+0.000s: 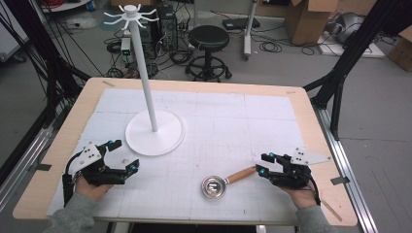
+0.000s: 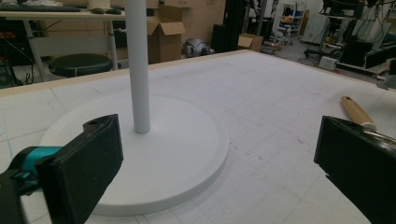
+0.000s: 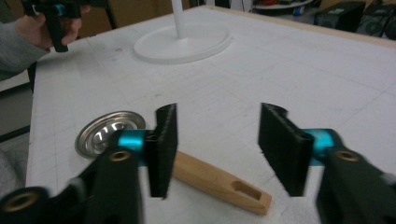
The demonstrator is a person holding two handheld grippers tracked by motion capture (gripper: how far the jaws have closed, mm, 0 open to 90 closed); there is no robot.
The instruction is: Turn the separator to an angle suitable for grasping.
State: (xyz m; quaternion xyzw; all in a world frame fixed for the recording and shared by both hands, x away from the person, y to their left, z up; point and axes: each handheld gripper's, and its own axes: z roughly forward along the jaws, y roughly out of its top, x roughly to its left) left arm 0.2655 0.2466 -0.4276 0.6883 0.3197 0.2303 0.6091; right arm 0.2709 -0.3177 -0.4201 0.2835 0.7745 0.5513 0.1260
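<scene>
Right now the right gripper [image 3: 217, 149] has its jaws parted, and the wooden handle [image 3: 219, 181] of the small metal strainer ladle [image 1: 214, 187] lies on the table just below and behind them, not between the pads. One pad hangs above the handle's near side, the other stands off to the side with only the mat under it. Nothing is pinched yet. The slot at the handle's end [image 3: 245, 189] points toward the camera, which looks like the hole meant for hanging. In the high view the steel bowl rests flat near the front middle of the white mat [image 1: 233, 121], with the handle angled out toward the right hand, so it is handy for a grab from that side.

The left gripper [image 1: 114, 160] sits low at the front left, jaws wide apart and empty, aimed across the round base [image 2: 154, 158] of the white hanging stand [image 1: 145, 82]. It seems to wait near the base, perhaps to steady it. The stand's pole rises to a ring of hooks [image 1: 130, 17] at the top, well apart from the ladle, likely where the handle slot should go.
</scene>
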